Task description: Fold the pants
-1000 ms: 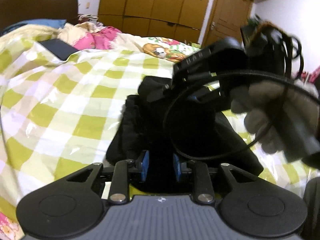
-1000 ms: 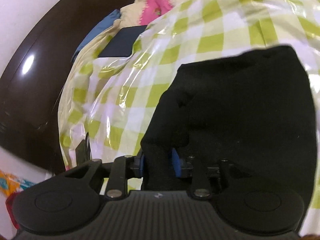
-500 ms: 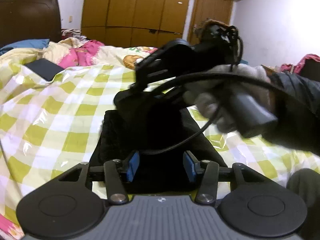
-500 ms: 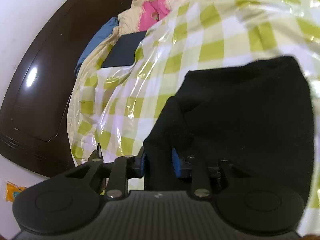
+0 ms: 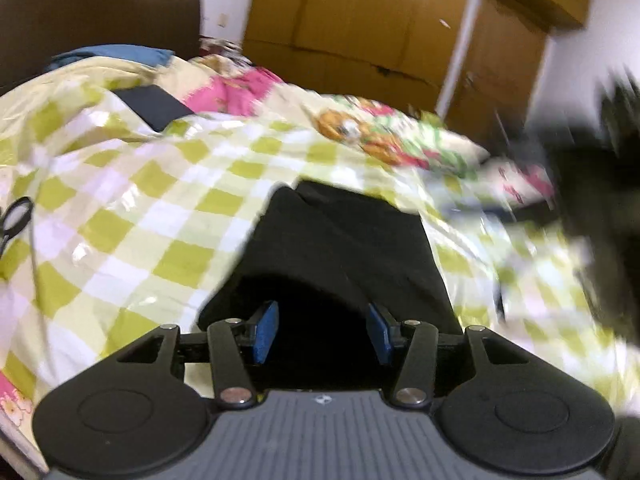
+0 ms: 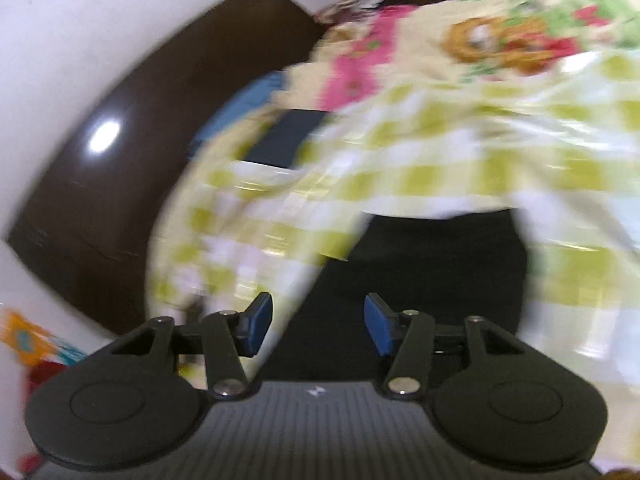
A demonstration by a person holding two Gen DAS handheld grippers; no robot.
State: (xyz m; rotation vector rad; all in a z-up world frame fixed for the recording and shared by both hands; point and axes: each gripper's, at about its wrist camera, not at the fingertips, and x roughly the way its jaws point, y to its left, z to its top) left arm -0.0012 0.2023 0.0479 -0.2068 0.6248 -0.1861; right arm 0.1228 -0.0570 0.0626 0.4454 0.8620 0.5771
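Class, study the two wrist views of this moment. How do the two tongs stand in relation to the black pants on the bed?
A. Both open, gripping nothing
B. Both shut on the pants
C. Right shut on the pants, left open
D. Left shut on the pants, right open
A: the blue pads of the left tongs and of the right tongs stand wide apart, with the black pants lying loose on the checked bedcover.

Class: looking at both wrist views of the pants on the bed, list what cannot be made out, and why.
- Pants near edge: left view, hidden behind the left gripper.
- Dark shape: left view, motion blur, cut by the right edge.
- Pants' fold lines: right view, blurred.
- Dark flat thing: right view, too blurred to identify.
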